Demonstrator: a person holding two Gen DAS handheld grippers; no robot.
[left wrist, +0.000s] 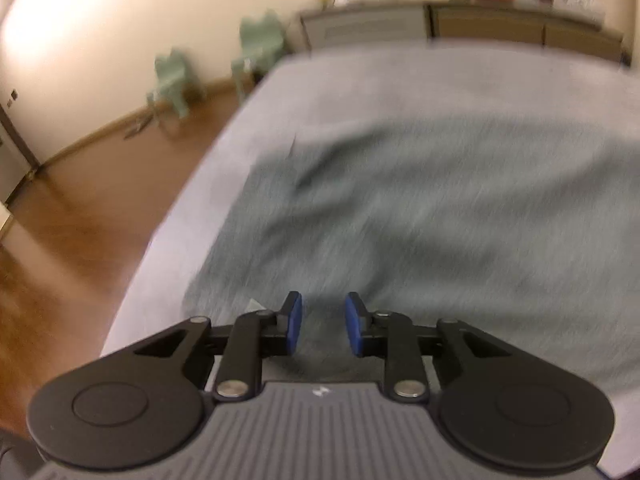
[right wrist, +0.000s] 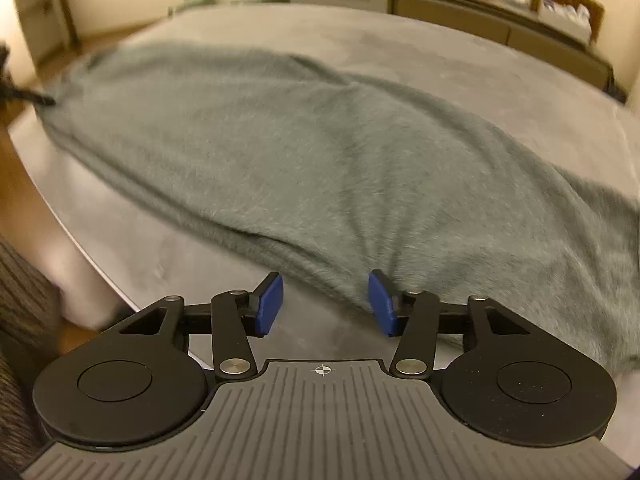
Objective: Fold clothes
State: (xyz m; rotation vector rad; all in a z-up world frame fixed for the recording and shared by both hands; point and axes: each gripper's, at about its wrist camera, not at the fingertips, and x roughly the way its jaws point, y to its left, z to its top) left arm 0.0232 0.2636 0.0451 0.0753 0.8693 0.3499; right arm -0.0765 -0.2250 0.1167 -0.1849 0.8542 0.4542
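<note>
A grey-green fuzzy garment lies spread across a grey-covered worktop, and neither claw holds it.

In the right wrist view the right claw has its blue pads wide apart with nothing between them. The garment's near hem runs from 9 o'clock down to 5 o'clock; the right-hand pad sits at that hem, though touching or just above cannot be told, while the other pad is over bare cover. Bare cover lies from 7 to 9 o'clock, between the hem and the worktop's curved near edge, and a broader bare stretch runs from 12 to 2 o'clock beyond the garment. At 9 o'clock a dark claw tip meets the garment's far end; its state cannot be told from here. A ribbed dark sleeve fills the 8 o'clock corner.

The left wrist view is blurred. The left claw is apart and empty, directly over the garment's near end. The garment's left edge climbs toward 11 o'clock, with a strip of bare cover beside it before the worktop's edge and wooden floor. Two pale green chairs stand against the wall at 10 to 11 o'clock, and a long sideboard crosses from 12 to 2 o'clock.
</note>
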